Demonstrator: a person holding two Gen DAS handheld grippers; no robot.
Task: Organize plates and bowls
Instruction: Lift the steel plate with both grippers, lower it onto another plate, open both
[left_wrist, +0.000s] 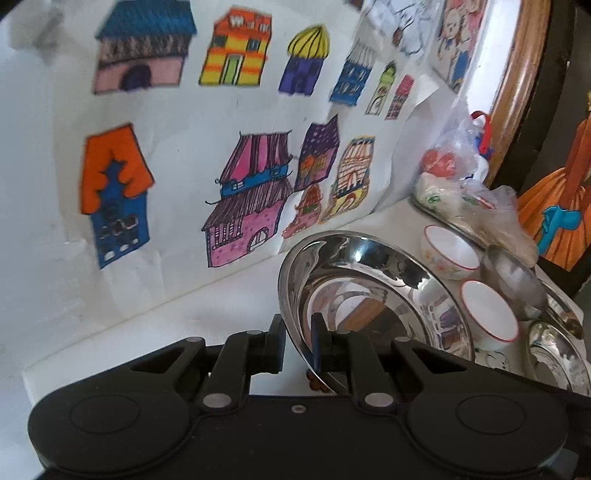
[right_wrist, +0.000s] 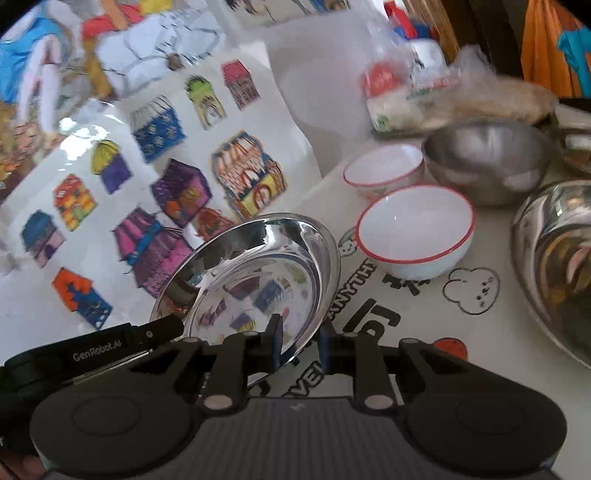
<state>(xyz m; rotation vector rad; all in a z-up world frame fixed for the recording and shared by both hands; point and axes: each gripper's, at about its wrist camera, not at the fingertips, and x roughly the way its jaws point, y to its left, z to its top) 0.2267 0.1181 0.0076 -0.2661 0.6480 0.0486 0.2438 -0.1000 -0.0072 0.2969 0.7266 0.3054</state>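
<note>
A shiny steel plate (left_wrist: 369, 291) hangs tilted above the printed tablecloth, with both grippers on its rim. My left gripper (left_wrist: 297, 343) is shut on its near left edge. In the right wrist view my right gripper (right_wrist: 300, 343) has its blue pads closed on the near rim of the plate (right_wrist: 251, 273), and the left gripper (right_wrist: 168, 328) reaches in from the left. Beyond stand two white bowls with red rims (right_wrist: 415, 229) (right_wrist: 382, 168), a matte steel bowl (right_wrist: 484, 158) and a larger steel dish (right_wrist: 554, 266).
A wall with paper drawings of coloured houses (left_wrist: 243, 206) rises close on the left. Plastic bags of food (left_wrist: 465, 199) lie on a steel tray at the back. A wooden frame (left_wrist: 517, 85) and an orange picture stand at the right.
</note>
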